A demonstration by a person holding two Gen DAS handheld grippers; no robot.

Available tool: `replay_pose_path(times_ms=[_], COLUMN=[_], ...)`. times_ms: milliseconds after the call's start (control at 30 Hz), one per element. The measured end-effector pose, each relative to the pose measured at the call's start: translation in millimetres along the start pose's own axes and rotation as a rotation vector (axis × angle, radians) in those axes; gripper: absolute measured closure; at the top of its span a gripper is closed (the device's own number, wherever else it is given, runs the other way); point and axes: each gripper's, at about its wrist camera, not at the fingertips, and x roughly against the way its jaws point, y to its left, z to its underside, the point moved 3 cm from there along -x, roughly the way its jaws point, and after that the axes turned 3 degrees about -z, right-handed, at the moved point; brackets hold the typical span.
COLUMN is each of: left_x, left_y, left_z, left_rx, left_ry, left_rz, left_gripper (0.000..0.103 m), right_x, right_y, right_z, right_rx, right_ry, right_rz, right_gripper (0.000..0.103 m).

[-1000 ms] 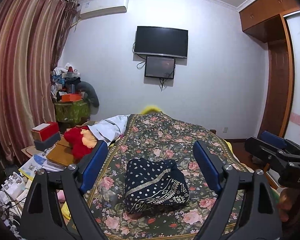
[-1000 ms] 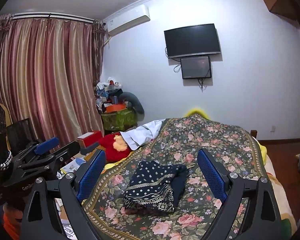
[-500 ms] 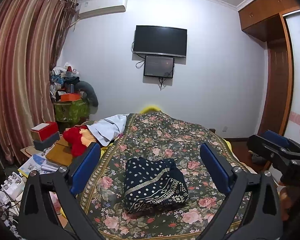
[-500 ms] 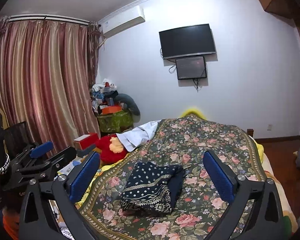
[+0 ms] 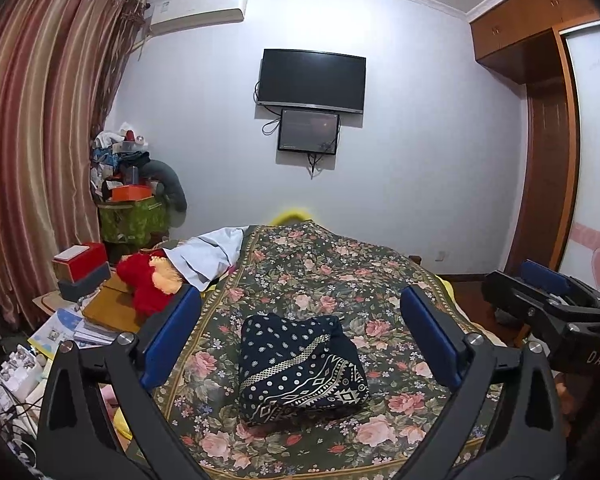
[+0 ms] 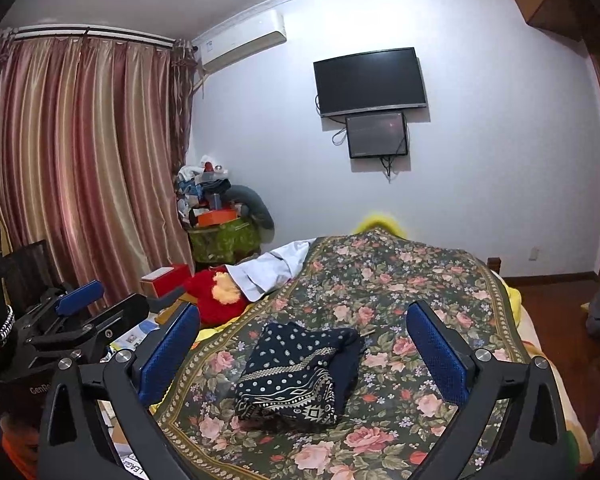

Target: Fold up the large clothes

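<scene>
A dark navy garment with white dots and a patterned border (image 5: pixel 300 364) lies folded into a compact bundle on the floral bedspread (image 5: pixel 340 280). It also shows in the right wrist view (image 6: pixel 300 372). My left gripper (image 5: pixel 300 340) is open and empty, held above and short of the bundle. My right gripper (image 6: pixel 302 344) is open and empty too, likewise above the bed. The right gripper shows at the right edge of the left wrist view (image 5: pixel 548 304). The left gripper shows at the left of the right wrist view (image 6: pixel 84 312).
A red plush toy (image 5: pixel 144 284) and a white cloth (image 5: pixel 208 252) lie at the bed's left side. Boxes, books and clutter (image 5: pixel 80 272) crowd the left. Curtains (image 5: pixel 32 160) hang left. A wardrobe (image 5: pixel 548 140) stands right. A TV (image 5: pixel 312 80) hangs on the far wall.
Both grippers have opened wider and pulled back a little from the folded bundle. The bundle has not moved.
</scene>
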Motion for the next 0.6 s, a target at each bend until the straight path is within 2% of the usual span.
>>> replay_pose_path(times_ms=[600], left_x=[0.6], left_y=[3.5], left_z=[-0.5], left_rx=[0.017], left_ry=[0.004], left_rz=[0.001], left_gripper=[0.003], right_x=[0.4], right_y=[4.0], right_z=[0.4], right_rx=[0.004], right_ry=[-0.003], right_rz=[0.004], right_gripper=[0.000])
